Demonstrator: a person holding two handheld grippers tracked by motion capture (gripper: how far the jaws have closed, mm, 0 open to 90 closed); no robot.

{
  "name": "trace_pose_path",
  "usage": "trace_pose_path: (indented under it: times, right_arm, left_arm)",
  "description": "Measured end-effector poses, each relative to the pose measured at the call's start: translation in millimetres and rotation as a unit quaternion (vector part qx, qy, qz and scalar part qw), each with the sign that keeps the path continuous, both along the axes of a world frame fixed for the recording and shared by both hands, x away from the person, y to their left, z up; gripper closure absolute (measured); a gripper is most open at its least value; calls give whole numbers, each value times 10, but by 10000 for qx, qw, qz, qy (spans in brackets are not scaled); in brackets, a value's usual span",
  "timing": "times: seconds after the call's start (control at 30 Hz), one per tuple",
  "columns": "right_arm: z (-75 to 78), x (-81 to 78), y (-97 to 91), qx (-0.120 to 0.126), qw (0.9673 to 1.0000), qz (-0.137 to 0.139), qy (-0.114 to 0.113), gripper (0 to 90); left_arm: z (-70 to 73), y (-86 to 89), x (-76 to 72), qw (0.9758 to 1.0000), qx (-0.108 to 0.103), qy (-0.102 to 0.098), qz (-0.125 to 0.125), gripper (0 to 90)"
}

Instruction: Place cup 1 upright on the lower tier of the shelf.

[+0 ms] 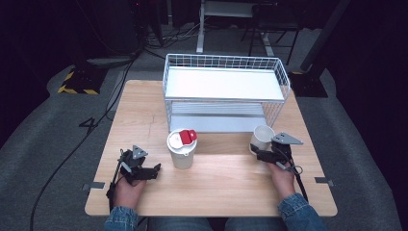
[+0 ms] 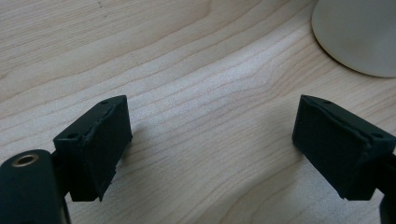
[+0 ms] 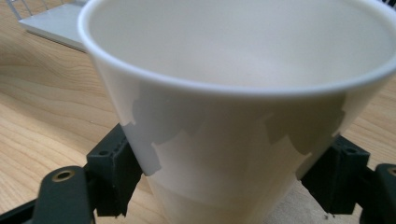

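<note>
No writing can be read on either cup. The right claw [image 1: 256, 153] grips the open cup [image 1: 261, 139] by its sides near the worktop's [image 1: 216, 192] right edge, before the wire rack [image 1: 226, 89]. The left claw [image 1: 155, 169] gapes empty over bare wood, left of the lidded cup [image 1: 182, 148]
</note>
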State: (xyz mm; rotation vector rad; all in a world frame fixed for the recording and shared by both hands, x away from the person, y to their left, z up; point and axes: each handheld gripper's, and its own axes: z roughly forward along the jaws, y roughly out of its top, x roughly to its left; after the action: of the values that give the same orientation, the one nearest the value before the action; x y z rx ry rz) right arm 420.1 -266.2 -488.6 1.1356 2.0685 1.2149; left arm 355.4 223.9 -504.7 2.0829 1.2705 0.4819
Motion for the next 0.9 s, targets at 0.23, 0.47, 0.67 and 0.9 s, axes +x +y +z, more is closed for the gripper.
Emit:
trace_pose_path:
  times: [0.23,0.47,0.67,0.9]
  right_arm:
    - [117,20,97,28,9998,116,-128,224]
    - [230,79,206,56,9996,212,-170,224]
    - [345,140,334,55,9991,324,-258,224]
    - [418,224,503,39,9984,462,-308,224]
  left_arm:
    - [0,-1,0,10000,-4,0,3,125]
    - [-1,1,4,10000,7,-19,-14,125]
    - [0,1,5,10000,9,-17,-18,125]
    - [0,1,5,10000,7,-16,-16,125]
